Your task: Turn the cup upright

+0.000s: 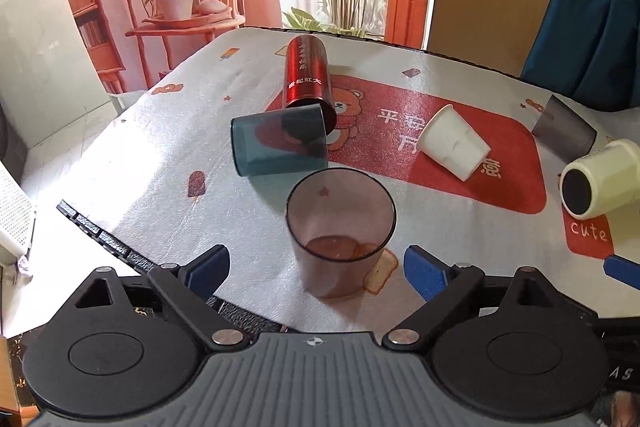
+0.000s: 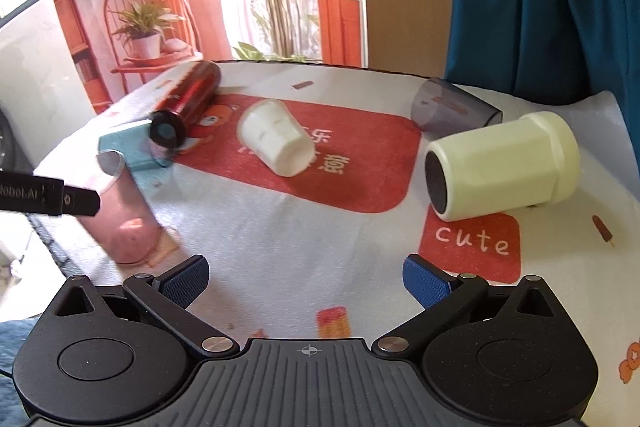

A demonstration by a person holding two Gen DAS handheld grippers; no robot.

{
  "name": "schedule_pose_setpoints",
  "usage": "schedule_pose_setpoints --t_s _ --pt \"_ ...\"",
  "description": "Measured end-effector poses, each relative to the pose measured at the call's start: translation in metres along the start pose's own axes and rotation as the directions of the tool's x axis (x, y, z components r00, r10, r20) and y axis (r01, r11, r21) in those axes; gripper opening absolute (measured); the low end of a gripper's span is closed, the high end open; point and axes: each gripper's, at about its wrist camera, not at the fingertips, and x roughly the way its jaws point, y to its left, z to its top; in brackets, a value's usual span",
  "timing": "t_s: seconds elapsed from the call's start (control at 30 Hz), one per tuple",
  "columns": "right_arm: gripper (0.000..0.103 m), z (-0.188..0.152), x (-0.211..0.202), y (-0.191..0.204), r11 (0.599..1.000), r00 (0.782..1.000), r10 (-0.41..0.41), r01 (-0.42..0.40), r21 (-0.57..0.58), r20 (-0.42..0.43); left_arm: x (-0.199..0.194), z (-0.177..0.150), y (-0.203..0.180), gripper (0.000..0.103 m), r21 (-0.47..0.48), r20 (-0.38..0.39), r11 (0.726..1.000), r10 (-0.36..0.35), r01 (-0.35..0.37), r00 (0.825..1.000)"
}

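**Smoky cup stands upright between the open left fingers**

The left gripper (image 1: pixel 316 269) has its blue-padded fingers (image 1: pixel 426 273) spread wide, touching nothing. Between them, a little forward, stands the translucent smoky-pink cup (image 1: pixel 340 231), upright with its mouth facing up, on the white patterned tablecloth (image 1: pixel 160 147) near the table's front edge. It is apart from both pads.

Just beyond that cup lies a teal tumbler (image 1: pixel 280 143) on its side. A red metallic bottle (image 1: pixel 308 75) lies behind it, its open end touching or overlapping the tumbler's edge. To the right, on the red bear-printed mat (image 1: pixel 500 147), a white paper cup (image 1: pixel 452 143) lies tipped over. Farther right a grey translucent cup (image 1: pixel 564 131) lies on its side, and a cream-coloured mug (image 1: pixel 600 179) lies beside it, its dark mouth toward the camera.

The right gripper (image 2: pixel 306 279) is likewise spread apart and holds nothing, hovering over bare cloth at the front of the table. From its view the cream mug (image 2: pixel 504 163) lies ahead to the right, just above the "cute" patch (image 2: pixel 472 243), with the paper cup (image 2: pixel 276 139) ahead in the centre and the upright pink cup (image 2: pixel 124 211) far left, partly behind the other gripper's black finger arm (image 2: pixel 48 197).
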Motion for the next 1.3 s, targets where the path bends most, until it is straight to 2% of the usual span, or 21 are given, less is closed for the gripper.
schedule_pose_setpoints --t_s 0.1,0.27,0.43,0.7,0.93,1.3 --pt "0.103 0.001 -0.013 0.004 1.000 1.000 0.021 -0.021 0.002 -0.006 -0.013 -0.005 0.011 0.097 0.011 0.007 1.000 -0.015 0.015 1.000" --pt "0.103 0.000 -0.036 0.008 0.999 0.999 0.042 -0.042 0.018 -0.010 -0.035 -0.016 0.032 0.097 0.013 -0.006 1.000 0.005 -0.005 1.000" --pt "0.103 -0.004 -0.062 0.015 0.999 0.999 0.034 -0.034 0.020 0.005 -0.060 -0.028 0.045 0.098 0.019 0.022 0.999 0.036 -0.037 0.999" --pt "0.103 -0.014 -0.097 0.036 1.000 0.999 0.008 -0.008 -0.008 0.039 -0.091 -0.054 0.056 0.099 -0.001 0.020 1.000 0.019 -0.019 1.000" --pt "0.103 -0.020 -0.116 0.053 0.999 0.998 -0.018 0.021 -0.045 0.057 -0.114 -0.075 0.067 0.099 -0.042 0.048 0.999 0.032 -0.030 0.998" --pt "0.103 -0.031 -0.128 0.063 0.996 0.996 -0.047 0.053 -0.076 0.077 -0.132 -0.087 0.069 0.099 -0.074 0.093 0.995 0.066 -0.060 0.993"
